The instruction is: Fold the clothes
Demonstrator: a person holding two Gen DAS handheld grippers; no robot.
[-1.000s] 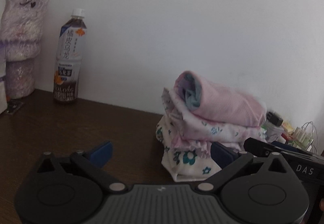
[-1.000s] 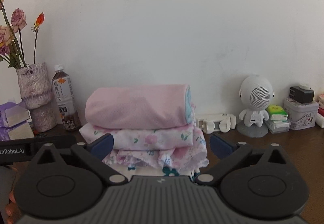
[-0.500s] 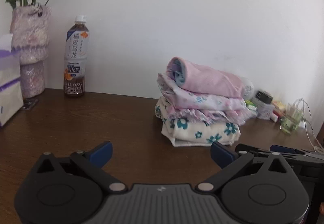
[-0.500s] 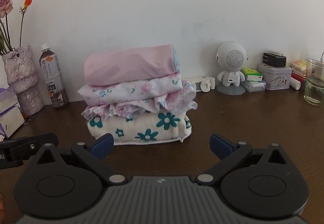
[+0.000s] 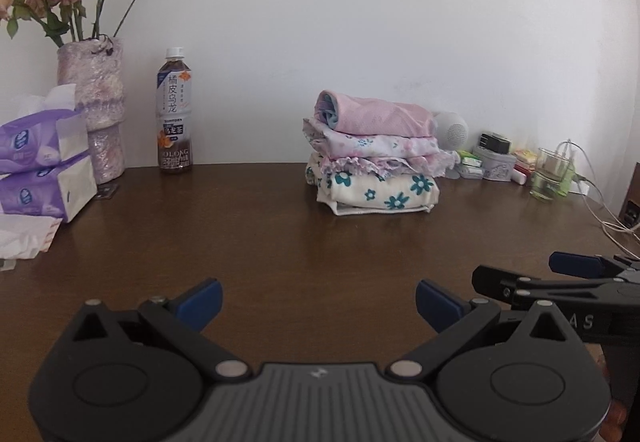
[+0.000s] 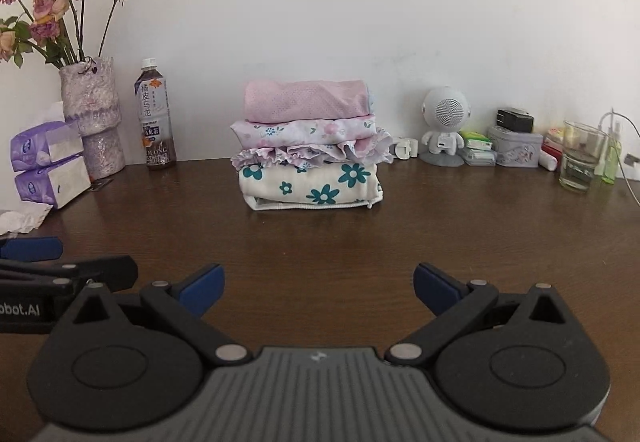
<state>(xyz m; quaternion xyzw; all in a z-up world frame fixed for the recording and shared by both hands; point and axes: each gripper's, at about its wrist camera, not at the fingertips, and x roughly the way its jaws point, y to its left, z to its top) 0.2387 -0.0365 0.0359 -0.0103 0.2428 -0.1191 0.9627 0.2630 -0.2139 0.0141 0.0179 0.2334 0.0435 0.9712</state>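
Both our grippers are pulling back from the stack of folded clothes (image 6: 310,150), which is now sitting well apart from us on the brown table (image 6: 360,242).

We are holding the left gripper (image 5: 318,302) and the right gripper (image 6: 318,288) with jaws spread wide, gripping nothing, hovering over bare wood. From the right wrist view, the pile is standing at twelve o'clock: a pink rolled piece on top, floral and ruffled pieces under it, a cream teal-flowered one at the bottom. We are seeing the tea bottle (image 6: 154,118) and vase of roses (image 6: 92,114) at ten o'clock, the white robot figurine (image 6: 444,130) and drinking glass (image 6: 580,158) at two o'clock.
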